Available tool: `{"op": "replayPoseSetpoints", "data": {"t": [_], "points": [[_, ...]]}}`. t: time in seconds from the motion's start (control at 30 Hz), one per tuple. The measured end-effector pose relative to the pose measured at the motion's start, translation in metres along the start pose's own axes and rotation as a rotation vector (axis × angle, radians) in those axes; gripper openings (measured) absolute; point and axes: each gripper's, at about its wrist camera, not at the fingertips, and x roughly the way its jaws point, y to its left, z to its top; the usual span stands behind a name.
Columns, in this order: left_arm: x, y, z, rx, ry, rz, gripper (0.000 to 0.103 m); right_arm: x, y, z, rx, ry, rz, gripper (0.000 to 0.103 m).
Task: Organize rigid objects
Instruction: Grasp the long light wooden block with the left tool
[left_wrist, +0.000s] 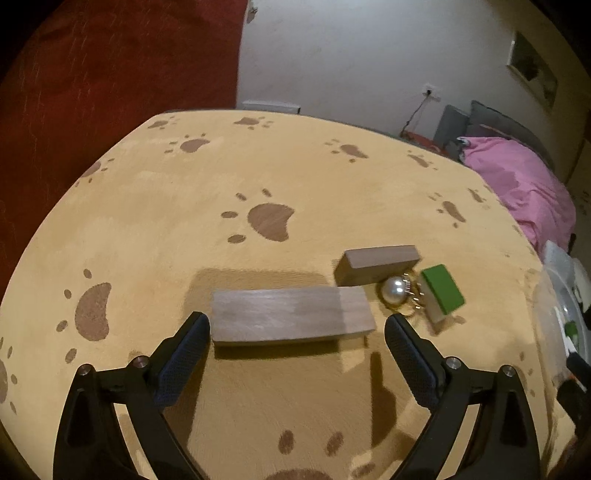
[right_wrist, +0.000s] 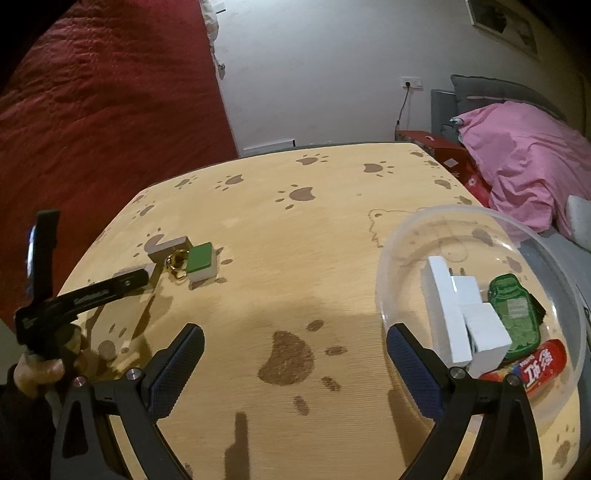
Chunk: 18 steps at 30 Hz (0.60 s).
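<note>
The left gripper hung with its fingers spread wide and empty around the ends of the long wooden block, which lay flat on the bench. Just beside its right end sat a shorter block, a pearl brooch and a green tile; a careless close would likely knock them. The right gripper, likewise wide and empty, hovered near the clear bowl and risked nudging its rim

Both wrist views low, forward; share table.
</note>
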Motion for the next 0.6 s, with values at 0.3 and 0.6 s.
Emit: {"op": "replayPoseSetpoints", "data": {"t": [0.3, 0.6], "points": [[0.013, -0.006, 0.003, 0.014, 0.022, 0.070, 0.101, 0.005, 0.007, 0.000, -0.016, 0.015, 0.003, 0.101], [0.013, -0.006, 0.002, 0.023, 0.021, 0.082, 0.098, 0.016, 0.021, 0.004, -0.038, 0.045, 0.018, 0.101]]}}
